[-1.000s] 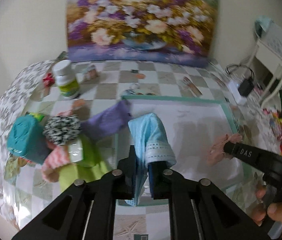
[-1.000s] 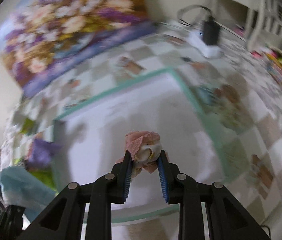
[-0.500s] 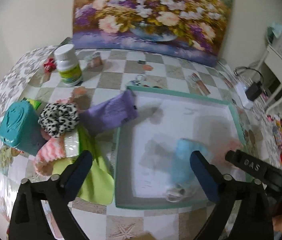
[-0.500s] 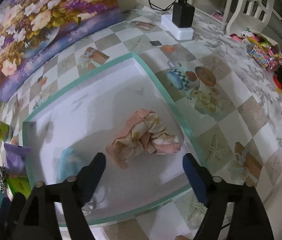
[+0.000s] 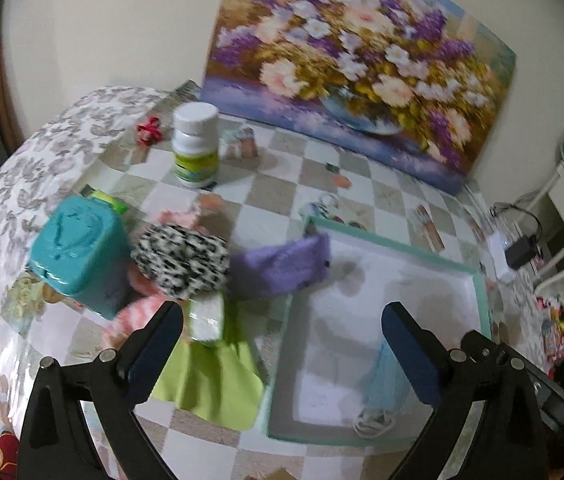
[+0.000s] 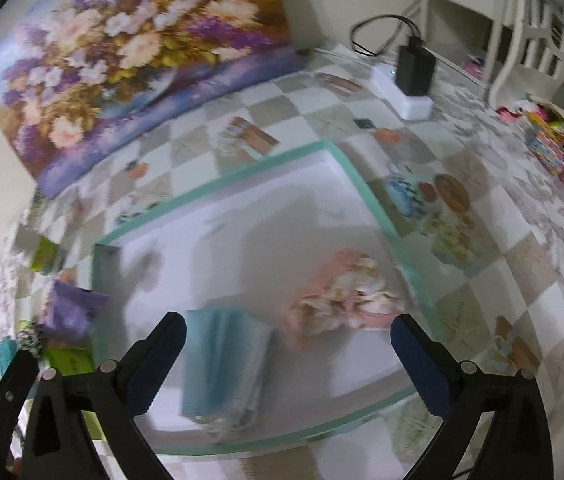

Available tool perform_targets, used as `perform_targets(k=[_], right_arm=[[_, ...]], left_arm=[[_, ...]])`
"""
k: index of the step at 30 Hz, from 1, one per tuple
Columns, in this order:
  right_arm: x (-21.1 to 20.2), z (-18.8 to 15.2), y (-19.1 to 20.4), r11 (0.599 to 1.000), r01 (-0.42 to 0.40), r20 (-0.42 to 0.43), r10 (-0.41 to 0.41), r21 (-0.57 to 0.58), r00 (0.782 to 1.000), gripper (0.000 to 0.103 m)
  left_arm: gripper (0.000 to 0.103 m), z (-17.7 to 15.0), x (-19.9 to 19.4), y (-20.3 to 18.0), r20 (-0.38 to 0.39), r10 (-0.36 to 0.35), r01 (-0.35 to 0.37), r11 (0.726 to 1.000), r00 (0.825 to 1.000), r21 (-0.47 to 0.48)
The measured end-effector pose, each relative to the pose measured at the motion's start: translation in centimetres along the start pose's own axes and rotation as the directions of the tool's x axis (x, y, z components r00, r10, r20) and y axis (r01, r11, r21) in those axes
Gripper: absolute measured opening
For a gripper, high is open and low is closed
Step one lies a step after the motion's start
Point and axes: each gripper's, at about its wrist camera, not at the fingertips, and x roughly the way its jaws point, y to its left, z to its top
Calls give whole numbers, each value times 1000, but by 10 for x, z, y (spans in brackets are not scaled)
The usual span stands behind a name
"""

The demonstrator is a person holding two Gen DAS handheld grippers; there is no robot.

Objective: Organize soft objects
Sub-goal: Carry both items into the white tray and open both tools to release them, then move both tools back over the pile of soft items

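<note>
The left gripper (image 5: 282, 356) is wide open with nothing in it; its jaws have just been opening, and only the table and the tray's left rim show between them; the right gripper (image 6: 288, 356) is wide open too and holds nothing; its jaws have just been opening as well.

The light blue cloth (image 6: 223, 368) lies flat in the white tray (image 6: 241, 184), close to the tray's near edge; its long side runs from the near edge toward the far edge; in the left wrist view the same cloth (image 5: 386, 380) lies just beside the right finger; whether they touch I cannot tell; the pink flowered cloth (image 6: 342, 296) sits bunched up against the tray's right rim, beside the blue one and apart from it; its long side runs slanted, up toward the right rim.

Outside the tray's left rim is a pile of soft things; the purple cloth (image 5: 282, 266) hangs over the tray's far left corner, long side across; next to it sit the black and white scrunchie (image 5: 181, 262), the green cloth (image 5: 213, 376) and the pink striped piece (image 5: 137, 312); a teal box (image 5: 79, 252) stands at the left of the pile; a white bottle (image 5: 195, 146) stands upright farther back.
</note>
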Motion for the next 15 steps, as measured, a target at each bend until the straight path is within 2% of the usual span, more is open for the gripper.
perform_targets(k=[5, 12, 15], right_arm=[[-6, -7, 24, 996, -19, 25, 22, -92, 999, 103], [-1, -28, 72, 962, -128, -38, 122, -240, 992, 103], [2, -41, 91, 941, -169, -70, 155, -294, 985, 103]], left_arm=[[100, 9, -3, 24, 0, 40, -40, 997, 999, -69], [100, 8, 4, 74, -96, 82, -100, 974, 992, -203], [100, 8, 1, 93, -87, 108, -126, 962, 990, -240]])
